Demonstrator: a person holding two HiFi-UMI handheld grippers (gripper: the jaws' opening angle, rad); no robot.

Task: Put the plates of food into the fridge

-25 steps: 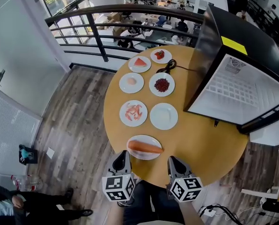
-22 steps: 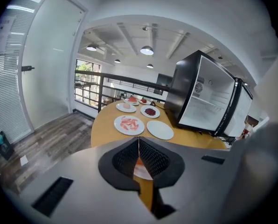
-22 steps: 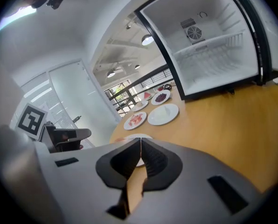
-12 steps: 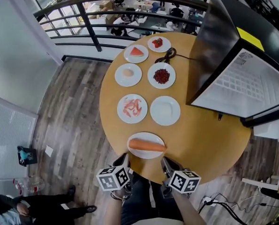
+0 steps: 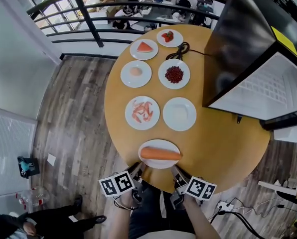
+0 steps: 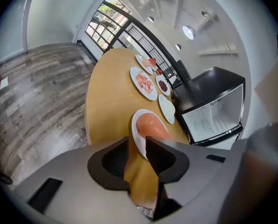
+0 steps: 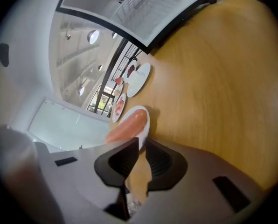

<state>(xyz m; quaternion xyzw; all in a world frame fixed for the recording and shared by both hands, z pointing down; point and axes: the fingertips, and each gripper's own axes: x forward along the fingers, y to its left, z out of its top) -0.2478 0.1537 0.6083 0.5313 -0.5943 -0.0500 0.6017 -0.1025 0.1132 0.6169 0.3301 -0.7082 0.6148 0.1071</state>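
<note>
Fridge [image 5: 248, 44] is seen door-open on the round table [image 5: 223, 148]; its interior is not shown; seven plates are left on the wood, so loading is judged barely begun. The nearest plate [image 5: 158, 143], bearing a long orange item, is flanked at the near edge by the left gripper [image 6: 137, 146], jaws just opened wide towards its rim, and the right gripper [image 7: 142, 144], just parted slightly; nothing is gripped.

Left gripper [image 5: 139, 167], right gripper [image 5: 177, 172] side by side, tilted down; jaws just opening, left wider
</note>
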